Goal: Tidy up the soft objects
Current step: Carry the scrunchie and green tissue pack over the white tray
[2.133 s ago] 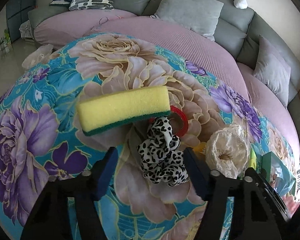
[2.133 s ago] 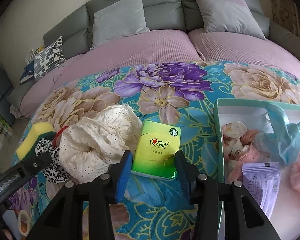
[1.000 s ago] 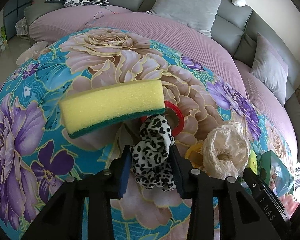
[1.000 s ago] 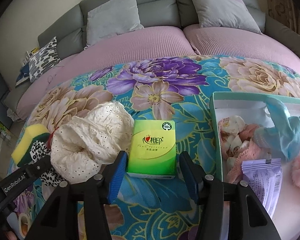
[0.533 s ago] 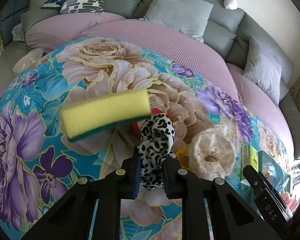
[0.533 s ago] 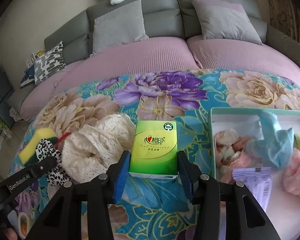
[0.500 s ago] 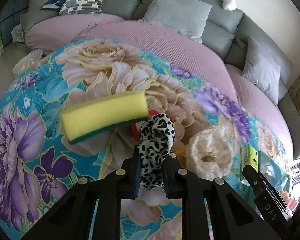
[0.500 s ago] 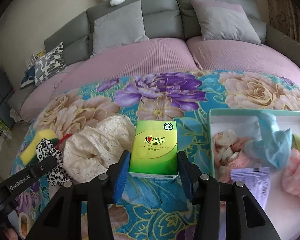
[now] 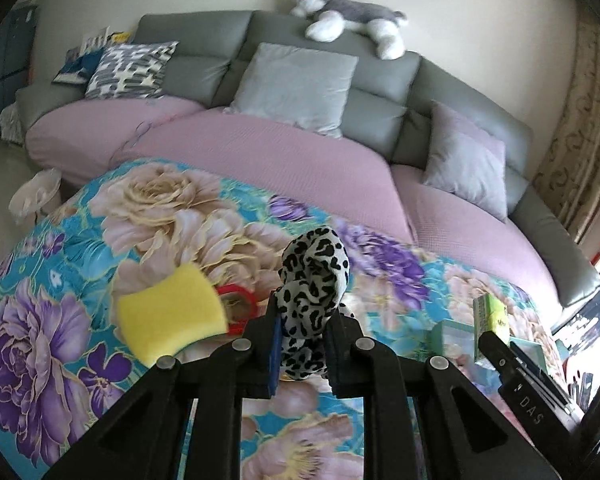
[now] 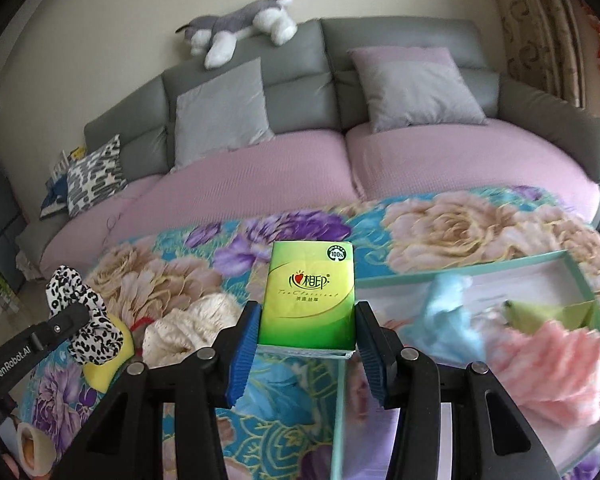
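Note:
My left gripper (image 9: 302, 344) is shut on a black-and-white leopard-print scrunchie (image 9: 314, 280), which hangs above the flowered cloth; the same scrunchie (image 10: 80, 316) shows at the left of the right wrist view. My right gripper (image 10: 306, 340) is shut on a green tissue pack (image 10: 309, 294), lifted off the cloth and standing upright between the blue pads. That tissue pack (image 9: 492, 316) appears small at the right edge of the left wrist view. A yellow sponge (image 9: 170, 316) with a green underside lies on the cloth left of the scrunchie.
A red tape ring (image 9: 238, 302) lies by the sponge. A cream lace scrunchie (image 10: 192, 324) sits left of the tissue pack. A teal box (image 10: 460, 270) at the right holds blue, pink and green soft items. Behind the table stands a pink-and-grey sofa (image 10: 300, 168).
Both grippers closed on their things and rose: the left lifted the leopard scrunchie off the cloth, the right lifted the tissue pack. Both views now tilt up toward the sofa back.

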A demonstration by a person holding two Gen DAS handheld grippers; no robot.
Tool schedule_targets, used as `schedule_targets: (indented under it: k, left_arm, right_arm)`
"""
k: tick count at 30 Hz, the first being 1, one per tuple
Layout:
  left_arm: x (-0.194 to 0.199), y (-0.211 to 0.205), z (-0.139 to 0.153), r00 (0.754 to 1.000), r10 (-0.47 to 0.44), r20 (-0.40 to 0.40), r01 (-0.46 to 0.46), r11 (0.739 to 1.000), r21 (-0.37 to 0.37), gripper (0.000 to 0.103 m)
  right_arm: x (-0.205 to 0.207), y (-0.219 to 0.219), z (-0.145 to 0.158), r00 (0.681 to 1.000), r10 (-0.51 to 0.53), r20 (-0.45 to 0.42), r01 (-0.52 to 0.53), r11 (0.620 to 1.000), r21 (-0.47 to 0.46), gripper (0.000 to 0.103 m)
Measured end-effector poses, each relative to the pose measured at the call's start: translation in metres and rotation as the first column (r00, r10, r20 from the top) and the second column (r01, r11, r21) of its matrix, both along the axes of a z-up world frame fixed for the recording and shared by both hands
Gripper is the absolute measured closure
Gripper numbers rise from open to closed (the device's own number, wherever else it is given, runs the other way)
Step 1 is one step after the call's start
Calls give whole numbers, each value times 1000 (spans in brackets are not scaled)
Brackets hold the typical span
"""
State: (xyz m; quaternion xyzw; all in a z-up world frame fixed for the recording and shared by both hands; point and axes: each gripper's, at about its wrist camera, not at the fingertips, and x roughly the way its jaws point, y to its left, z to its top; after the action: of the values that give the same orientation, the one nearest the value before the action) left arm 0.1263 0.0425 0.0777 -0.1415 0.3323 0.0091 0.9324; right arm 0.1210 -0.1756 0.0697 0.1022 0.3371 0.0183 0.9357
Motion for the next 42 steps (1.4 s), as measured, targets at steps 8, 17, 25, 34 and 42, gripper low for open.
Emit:
schedule_targets:
  k: [8,17,25,34,42]
  left_arm:
    - [-6,-59,11,989,-139,40,138,990,32,84]
    - [-4,-132,-3,950,-311,19,310,949,52,84]
    - [-10,-190,-19,901,-434,-17,434,900,48,84]
    - [-9,-234,-45,856,-512,-75,516,855,50,84]
    - [-10,-247,-58,832,-544,-109,550,834,32,84]
  right_arm:
    - [-11,-48,6,995,-98,13,98,995,13,53]
    - [-20,-127,-7,960,-276,-39,274,960,-55,53]
    - [-37,-178,-6,929,-369,-33,368,929,-36,53]
    - [-44,-201,-14,916,-397,-57,396,918,-19,53]
    - [-38,-203,-29,920,-378,-104,380,925,-6,53]
